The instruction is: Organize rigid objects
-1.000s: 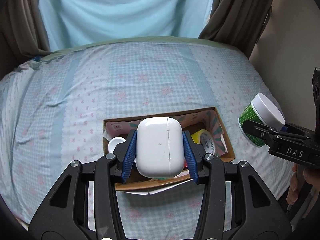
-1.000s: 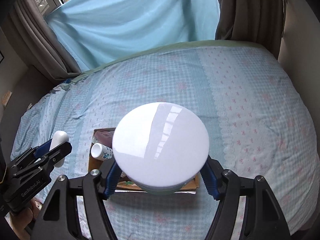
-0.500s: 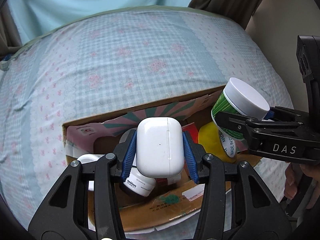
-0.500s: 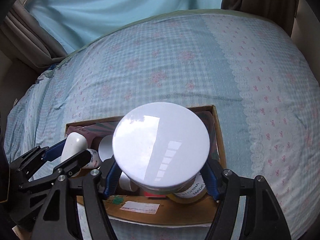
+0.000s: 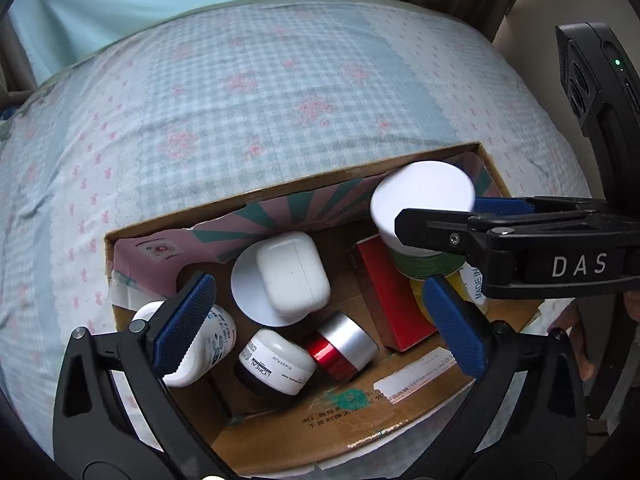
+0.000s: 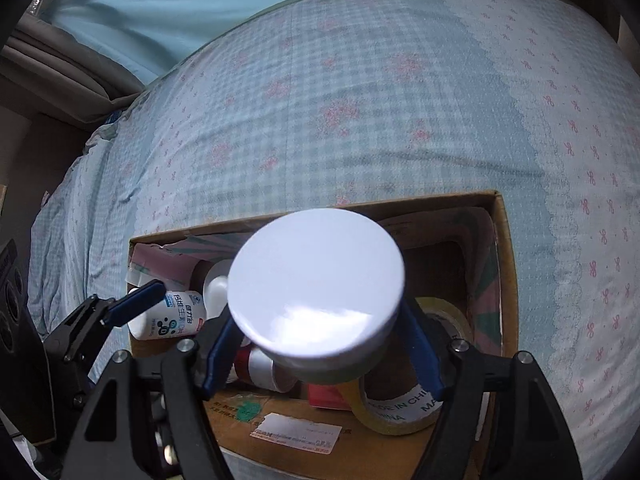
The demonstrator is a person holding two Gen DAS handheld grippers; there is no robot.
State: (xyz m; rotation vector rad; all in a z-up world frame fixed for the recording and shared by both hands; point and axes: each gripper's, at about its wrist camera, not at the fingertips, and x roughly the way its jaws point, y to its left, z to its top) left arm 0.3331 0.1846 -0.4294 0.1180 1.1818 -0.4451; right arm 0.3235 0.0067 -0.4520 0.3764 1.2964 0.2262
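My left gripper (image 5: 320, 326) hangs over the cardboard box (image 5: 280, 194), its jaws opening wide with nothing between them. The white earbud case (image 5: 294, 276) lies free in the box on a white round lid. In the right wrist view my right gripper (image 6: 320, 356) is over the box's right half, jaws opening. The green jar with a white lid (image 6: 316, 280) is still between its blue pads (image 6: 420, 356), which stand off its sides. The same jar (image 5: 422, 196) shows in the left wrist view beside the right gripper (image 5: 460, 216).
The box sits on a bed with a blue checked sheet (image 5: 260, 100). It also holds a white bottle (image 5: 208, 344), a white cream jar (image 5: 276, 360), a red and silver jar (image 5: 344, 346), a red carton (image 5: 384, 292) and a yellow tape roll (image 6: 400, 412). A hand (image 5: 580, 344) grips the right tool.
Both grippers came down over the box. The left jaws sprang apart and the earbud case dropped into the box. The right jaws widened off the green jar.
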